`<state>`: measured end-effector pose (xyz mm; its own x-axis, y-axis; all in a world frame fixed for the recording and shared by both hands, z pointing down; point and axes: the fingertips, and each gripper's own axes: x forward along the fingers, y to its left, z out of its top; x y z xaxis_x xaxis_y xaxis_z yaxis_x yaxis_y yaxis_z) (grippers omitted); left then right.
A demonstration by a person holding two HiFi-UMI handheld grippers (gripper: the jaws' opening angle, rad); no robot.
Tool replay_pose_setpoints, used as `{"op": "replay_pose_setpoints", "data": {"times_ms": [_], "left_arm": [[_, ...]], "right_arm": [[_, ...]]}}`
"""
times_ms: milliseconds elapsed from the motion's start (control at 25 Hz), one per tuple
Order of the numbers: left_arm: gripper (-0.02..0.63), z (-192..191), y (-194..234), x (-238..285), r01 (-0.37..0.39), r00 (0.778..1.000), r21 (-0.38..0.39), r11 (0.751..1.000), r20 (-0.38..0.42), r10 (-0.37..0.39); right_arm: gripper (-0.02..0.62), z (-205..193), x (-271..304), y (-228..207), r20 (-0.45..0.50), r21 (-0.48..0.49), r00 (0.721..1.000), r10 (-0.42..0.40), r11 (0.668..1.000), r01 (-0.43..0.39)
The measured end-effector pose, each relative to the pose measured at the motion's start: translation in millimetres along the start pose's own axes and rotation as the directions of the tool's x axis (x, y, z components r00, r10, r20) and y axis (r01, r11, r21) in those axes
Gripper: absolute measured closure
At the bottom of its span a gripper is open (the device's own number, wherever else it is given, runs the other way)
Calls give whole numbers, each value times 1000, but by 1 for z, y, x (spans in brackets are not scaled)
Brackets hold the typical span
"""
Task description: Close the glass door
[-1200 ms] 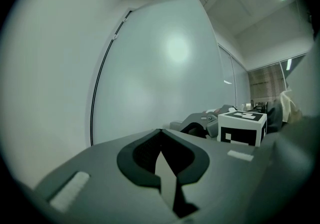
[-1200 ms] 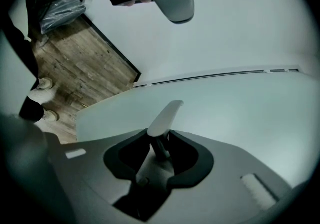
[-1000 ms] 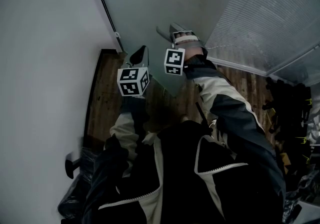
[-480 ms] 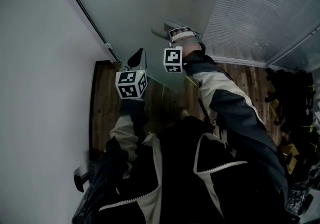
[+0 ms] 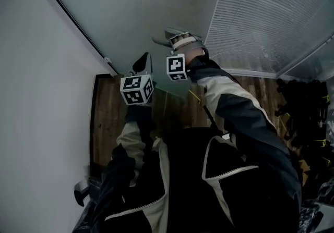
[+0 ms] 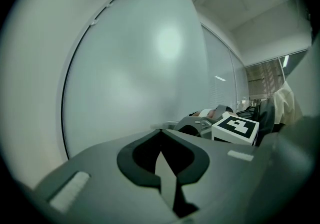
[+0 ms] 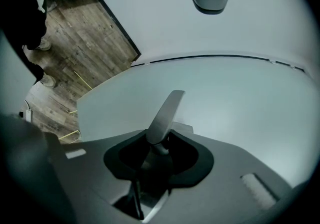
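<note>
The frosted glass door [image 5: 151, 8] fills the upper part of the head view. Its grey metal lever handle [image 5: 163, 37] sticks out from the pane. My right gripper [image 5: 175, 38] is shut on that handle. In the right gripper view the handle [image 7: 167, 110] runs up from between the jaws of the right gripper [image 7: 160, 135], with the glass door [image 7: 225, 102] behind it. My left gripper [image 5: 142, 62] points at the glass just left of the handle. In the left gripper view the left gripper [image 6: 161, 135] has its jaws together, nothing between them, facing the glass door [image 6: 140, 67].
A black frame strip [image 5: 68, 18] divides the door from the white wall [image 5: 31, 101] on the left. A pane with blinds [image 5: 271, 13] stands at the right. Wooden floor [image 5: 109, 117] lies below, and dark clutter [image 5: 308, 117] sits at the far right.
Both grippers have travelled across with the handle, the right one still shut on it. The black frame strip and wall have slid left in the head view, and the blinds pane looms larger.
</note>
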<state>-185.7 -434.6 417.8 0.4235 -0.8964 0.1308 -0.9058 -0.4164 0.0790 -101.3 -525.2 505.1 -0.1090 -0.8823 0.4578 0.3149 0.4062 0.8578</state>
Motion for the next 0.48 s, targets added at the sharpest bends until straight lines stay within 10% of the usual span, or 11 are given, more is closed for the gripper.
{"op": "replay_pose_setpoints", "data": {"times_ms": [480], "left_arm": [[606,8,0,49,-3,1000,17,1000,-31,3]], "right_arm": [[465,-59,69,-23,-75,-11,997,12,1000,-13]]}}
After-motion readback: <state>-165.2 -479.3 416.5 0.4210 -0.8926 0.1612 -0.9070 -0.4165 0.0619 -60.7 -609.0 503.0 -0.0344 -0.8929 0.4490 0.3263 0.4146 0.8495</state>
